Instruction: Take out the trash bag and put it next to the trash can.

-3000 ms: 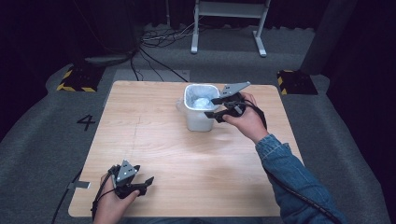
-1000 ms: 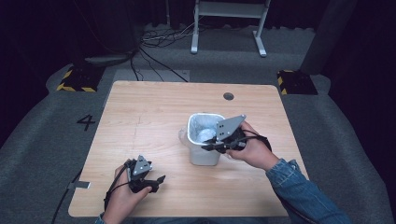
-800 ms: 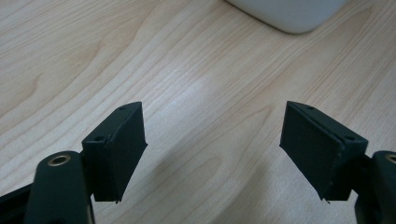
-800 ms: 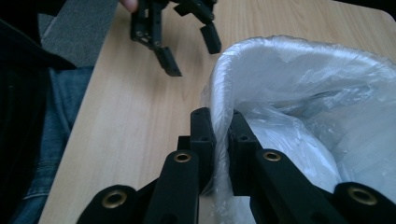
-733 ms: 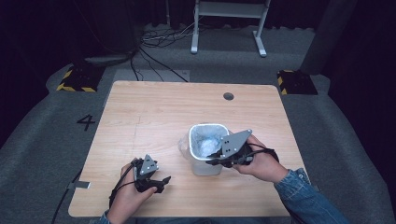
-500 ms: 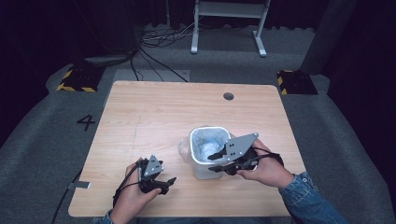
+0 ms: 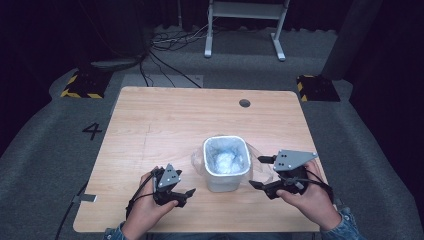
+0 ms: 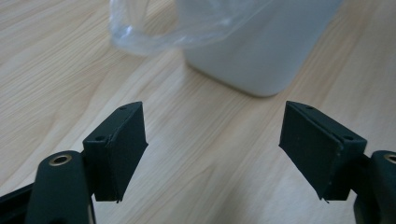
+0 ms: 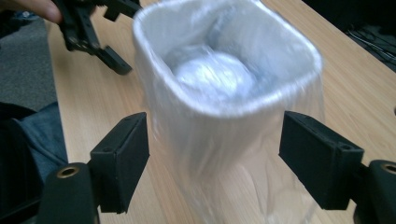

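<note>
My right gripper (image 7: 260, 172) has just let go of the bin (image 7: 226, 162), jaws opening wide beside it. The bin now stands near me, moved from the far edge. My left gripper (image 7: 186, 195) waits open, so next comes the liner (image 7: 199, 161), I judge.

Your high cam sits above your side of the tabletop (image 7: 165, 120) and looks forward and down, far enough back to take in the whole top plus the floor beyond. The left cam rides low on your left hand-held gripper (image 7: 172, 189), looking along its jaws and really close to the wood. The right cam rides your right hand-held gripper (image 7: 267, 172) and looks across the tabletop toward your left hand-held gripper. All three catch the lined white bin (image 7: 226, 162) (image 8: 261, 46) (image 9: 224, 93).
</note>
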Demonstrator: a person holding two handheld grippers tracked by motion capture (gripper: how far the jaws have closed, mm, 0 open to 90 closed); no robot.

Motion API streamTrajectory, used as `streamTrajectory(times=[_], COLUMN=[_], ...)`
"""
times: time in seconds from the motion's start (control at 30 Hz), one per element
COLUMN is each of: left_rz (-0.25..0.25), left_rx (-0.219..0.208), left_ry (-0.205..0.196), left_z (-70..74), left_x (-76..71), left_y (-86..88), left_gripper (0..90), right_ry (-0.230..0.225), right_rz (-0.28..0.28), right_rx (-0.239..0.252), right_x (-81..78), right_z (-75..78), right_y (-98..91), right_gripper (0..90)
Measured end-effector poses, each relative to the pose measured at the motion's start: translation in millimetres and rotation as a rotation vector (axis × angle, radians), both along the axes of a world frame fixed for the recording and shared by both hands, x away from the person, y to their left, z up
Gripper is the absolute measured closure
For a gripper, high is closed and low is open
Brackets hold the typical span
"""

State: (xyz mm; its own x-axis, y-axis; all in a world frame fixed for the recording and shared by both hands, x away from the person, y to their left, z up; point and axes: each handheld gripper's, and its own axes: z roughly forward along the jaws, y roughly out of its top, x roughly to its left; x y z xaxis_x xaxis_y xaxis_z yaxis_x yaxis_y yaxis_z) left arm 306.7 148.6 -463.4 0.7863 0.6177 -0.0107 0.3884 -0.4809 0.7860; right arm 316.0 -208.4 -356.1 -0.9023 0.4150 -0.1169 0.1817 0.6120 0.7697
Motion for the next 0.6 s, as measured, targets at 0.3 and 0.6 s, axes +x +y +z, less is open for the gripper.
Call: streamTrajectory(times=[0.3, 0.6], left_rz=[-0.047, -0.072], left_rx=[-0.033, -0.081], left_ry=[-0.022, 0.0], left_z=[7.5, -3.6], left_x=[10.4, 24.4], left_y=[-17.8, -26.0], left_gripper=[22.6, 26.8], right_ry=[0.011, 0.032], right_rz=[-0.079, -0.068], right_rx=[-0.02, -0.026], right_x=[-1.6, 6.4], right_z=[-33.3, -64.2], right_y=[-15.3, -4.0], right_gripper=[20.3, 24.2])
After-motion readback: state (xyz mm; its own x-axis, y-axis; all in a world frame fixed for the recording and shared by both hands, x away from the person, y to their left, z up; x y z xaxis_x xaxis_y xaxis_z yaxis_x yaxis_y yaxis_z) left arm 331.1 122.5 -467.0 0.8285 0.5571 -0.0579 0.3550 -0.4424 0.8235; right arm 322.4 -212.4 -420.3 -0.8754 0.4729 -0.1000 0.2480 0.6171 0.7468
